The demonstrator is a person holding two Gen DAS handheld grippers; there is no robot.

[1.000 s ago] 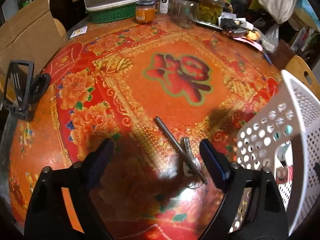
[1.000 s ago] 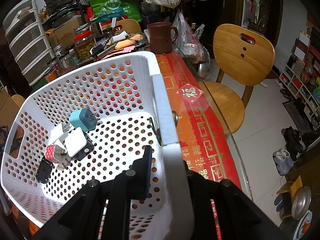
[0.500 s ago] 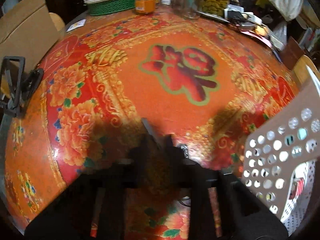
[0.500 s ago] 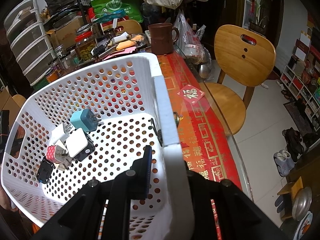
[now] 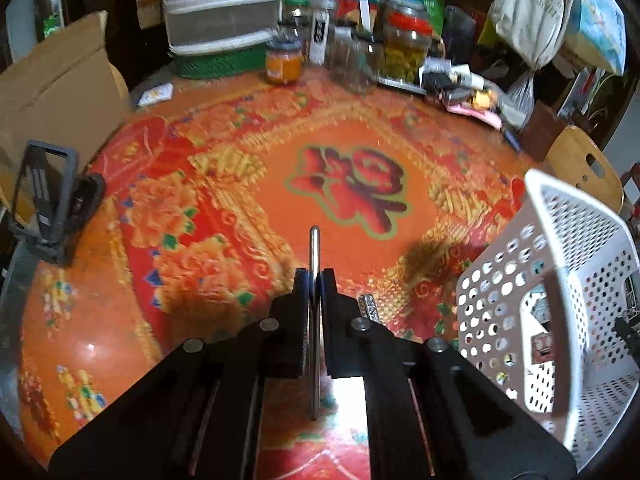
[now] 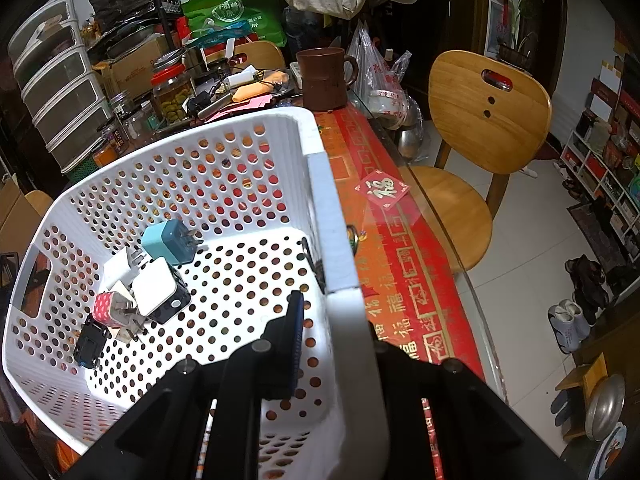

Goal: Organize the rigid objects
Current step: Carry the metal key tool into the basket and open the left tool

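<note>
My left gripper (image 5: pixel 315 280) is shut on a thin metal rod (image 5: pixel 314 248) and holds it above the red patterned table, the rod pointing forward. A small metal key-like piece (image 5: pixel 370 307) lies on the table just right of the fingers. My right gripper (image 6: pixel 332 300) is shut on the rim of a white perforated basket (image 6: pixel 320 184), tilted; the basket also shows in the left wrist view (image 5: pixel 560 240) at the right. Inside lie several plug adapters: a teal one (image 6: pixel 168 242), a white one (image 6: pixel 154 286), a pink one (image 6: pixel 110 310) and a black one (image 6: pixel 90 346).
Jars (image 5: pixel 406 50), a stack of drawers (image 5: pixel 224 4) and clutter line the table's far edge. A black phone stand (image 5: pixel 52 208) sits at the left edge beside a cardboard box (image 5: pixel 52 92). A brown mug (image 6: pixel 324 78) and a wooden chair (image 6: pixel 486 120) are to the right.
My left gripper closed on the metal rod that lay on the table and lifted it; the key-like piece stayed on the table. The right gripper and basket have barely moved.
</note>
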